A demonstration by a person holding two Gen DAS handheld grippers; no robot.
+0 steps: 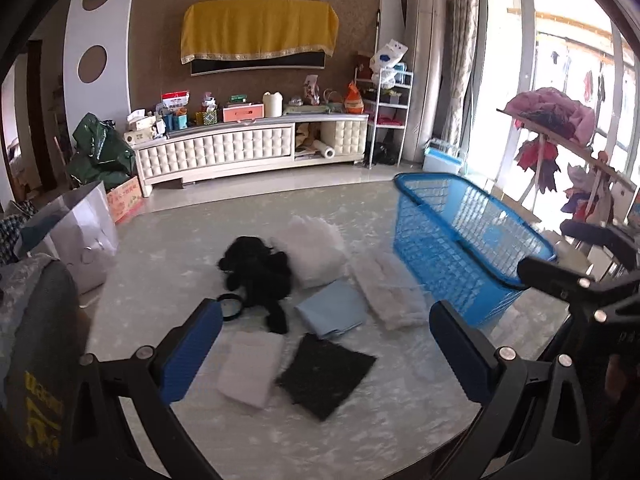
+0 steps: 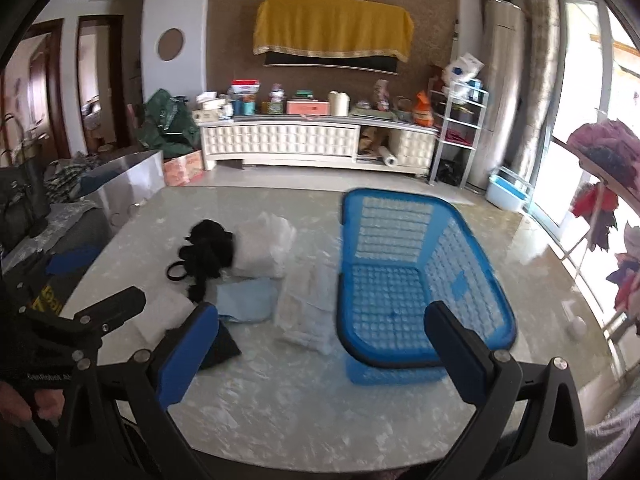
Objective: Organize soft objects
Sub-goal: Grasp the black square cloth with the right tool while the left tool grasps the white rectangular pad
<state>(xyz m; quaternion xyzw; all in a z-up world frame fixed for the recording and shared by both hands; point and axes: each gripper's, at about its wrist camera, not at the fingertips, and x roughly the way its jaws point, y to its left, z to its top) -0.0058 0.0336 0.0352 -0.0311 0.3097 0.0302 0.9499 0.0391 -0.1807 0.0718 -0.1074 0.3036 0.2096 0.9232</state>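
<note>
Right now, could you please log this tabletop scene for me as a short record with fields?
surface: marble-patterned table
container: blue mesh basket, empty, right of the soft items
soft items on table: black plush toy, white fluffy pillow, light blue cloth, white folded towel, dark grey cloth, pale fuzzy cloth
left gripper: open, holding nothing
right gripper: open, holding nothing

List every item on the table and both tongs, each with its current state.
left tongs: open, empty
right tongs: open, empty
blue basket: upright, empty
black plush: lying loose on the table
white pillow: lying beside the plush
light blue cloth: folded
white towel: folded
dark cloth: flat
fuzzy white cloth: flat, beside the basket
</note>
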